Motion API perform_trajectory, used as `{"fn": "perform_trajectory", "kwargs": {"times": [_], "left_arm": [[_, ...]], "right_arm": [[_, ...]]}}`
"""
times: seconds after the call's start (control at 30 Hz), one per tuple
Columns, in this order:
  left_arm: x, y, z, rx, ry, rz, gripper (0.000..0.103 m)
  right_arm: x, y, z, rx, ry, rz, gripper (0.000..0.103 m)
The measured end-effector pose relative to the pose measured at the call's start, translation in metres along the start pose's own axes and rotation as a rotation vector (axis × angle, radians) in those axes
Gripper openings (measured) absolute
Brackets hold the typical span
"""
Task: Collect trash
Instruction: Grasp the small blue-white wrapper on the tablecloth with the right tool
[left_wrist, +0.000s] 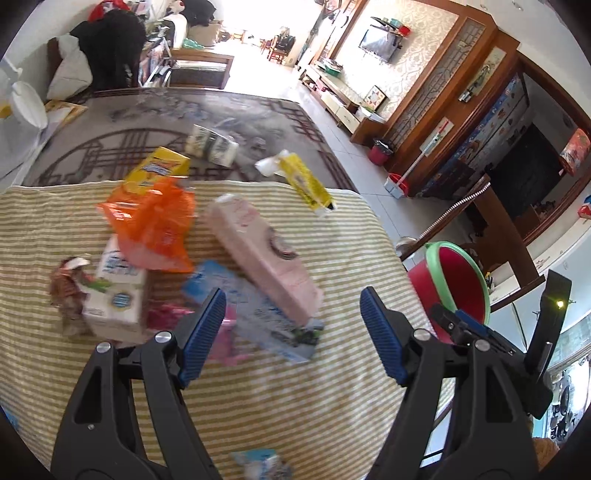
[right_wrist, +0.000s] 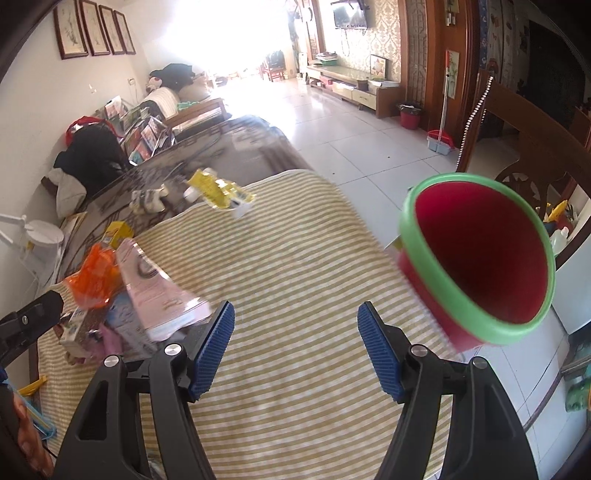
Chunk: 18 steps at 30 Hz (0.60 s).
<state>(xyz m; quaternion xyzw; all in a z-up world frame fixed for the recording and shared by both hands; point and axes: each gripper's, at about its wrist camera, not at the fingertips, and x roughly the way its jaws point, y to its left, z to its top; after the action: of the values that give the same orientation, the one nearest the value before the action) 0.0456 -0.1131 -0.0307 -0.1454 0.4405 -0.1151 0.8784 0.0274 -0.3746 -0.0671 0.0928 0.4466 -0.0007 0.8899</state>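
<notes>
A heap of trash lies on the yellow-striped cloth (left_wrist: 295, 406): a long pink carton (left_wrist: 262, 254), an orange plastic bag (left_wrist: 155, 225), a white-and-blue milk carton (left_wrist: 118, 291) and a blue-white packet (left_wrist: 258, 314). A yellow carton (left_wrist: 306, 181) lies apart at the cloth's far edge. My left gripper (left_wrist: 292, 295) hovers open over the near end of the heap, nothing between its blue pads. My right gripper (right_wrist: 296, 306) is open over bare cloth, with the pink carton (right_wrist: 159, 291) to its left. A red bin with a green rim (right_wrist: 406, 221) stands at the cloth's right edge.
Beyond the cloth is a grey patterned surface (left_wrist: 147, 122) with a yellow box (left_wrist: 157, 170) and a white bundle (left_wrist: 212, 144). White tiled floor (right_wrist: 351, 147) runs to the right, with a wooden chair (right_wrist: 528, 147) behind the bin. A white lamp (right_wrist: 40, 229) stands at the left.
</notes>
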Motion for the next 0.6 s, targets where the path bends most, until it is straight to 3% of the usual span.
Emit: {"fn": "perform_trajectory", "kwargs": {"times": [0.33, 0.6], "left_arm": [[-0.04, 0.085, -0.002, -0.058, -0.055, 0.11, 0.072], [-0.054, 0.127, -0.018, -0.125, -0.051, 0.138, 0.072]], "right_arm": [[-0.005, 0.075, -0.036, -0.099, 0.068, 0.064, 0.071], [0.007, 0.124, -0.094, -0.185, 0.286, 0.184, 0.071]]}}
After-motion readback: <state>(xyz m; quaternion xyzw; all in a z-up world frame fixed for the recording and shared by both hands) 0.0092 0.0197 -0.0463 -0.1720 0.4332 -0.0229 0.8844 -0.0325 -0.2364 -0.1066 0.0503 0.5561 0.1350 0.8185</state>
